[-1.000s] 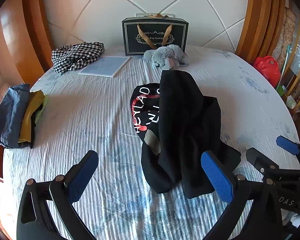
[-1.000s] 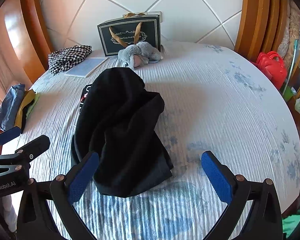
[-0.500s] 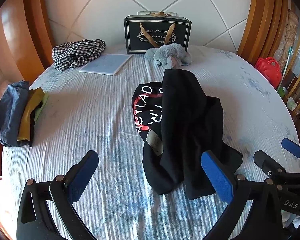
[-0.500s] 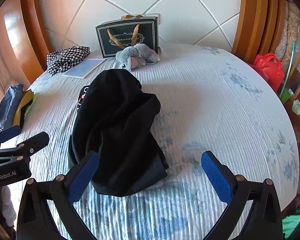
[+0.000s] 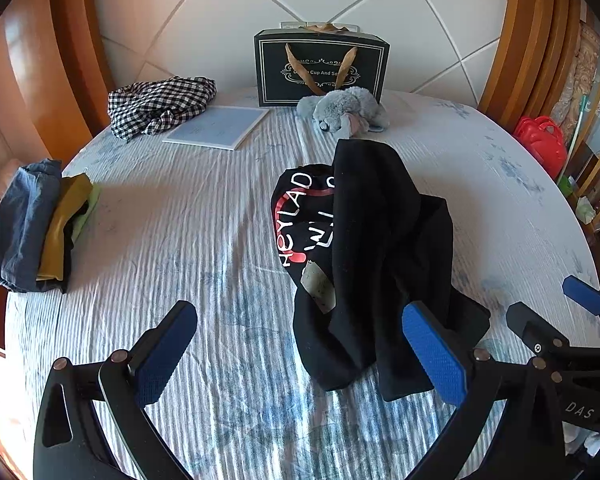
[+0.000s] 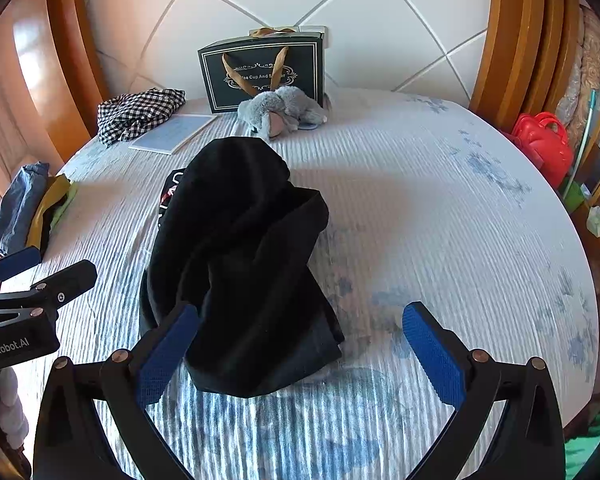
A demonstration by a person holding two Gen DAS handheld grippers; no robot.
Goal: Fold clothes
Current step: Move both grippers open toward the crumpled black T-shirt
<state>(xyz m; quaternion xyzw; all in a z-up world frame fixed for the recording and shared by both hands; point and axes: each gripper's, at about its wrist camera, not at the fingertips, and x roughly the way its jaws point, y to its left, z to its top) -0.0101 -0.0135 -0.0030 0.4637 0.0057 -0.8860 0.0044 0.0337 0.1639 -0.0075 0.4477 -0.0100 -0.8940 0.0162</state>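
A crumpled black garment [image 5: 380,256] with red and white lettering lies in a heap on the round bed; its plain black back [image 6: 240,260] faces the right wrist view. My left gripper [image 5: 300,352] hovers open just before the heap's near left edge, nothing between its blue pads. My right gripper [image 6: 300,352] is open too, the heap's near end lying between and beyond its fingers, not gripped. The right gripper [image 5: 556,320] shows at the right edge of the left wrist view, and the left gripper [image 6: 28,284] at the left edge of the right wrist view.
A stack of folded clothes [image 5: 36,224] sits at the bed's left edge. At the back are a checked cloth [image 5: 160,104], a flat white book [image 5: 216,126], a grey plush toy [image 5: 344,114] and a black gift bag [image 5: 320,66]. A red bag [image 6: 544,144] stands off the bed's right side.
Both grippers have drifted slightly back and up from the heap; the garment has not moved and both grippers stay open.
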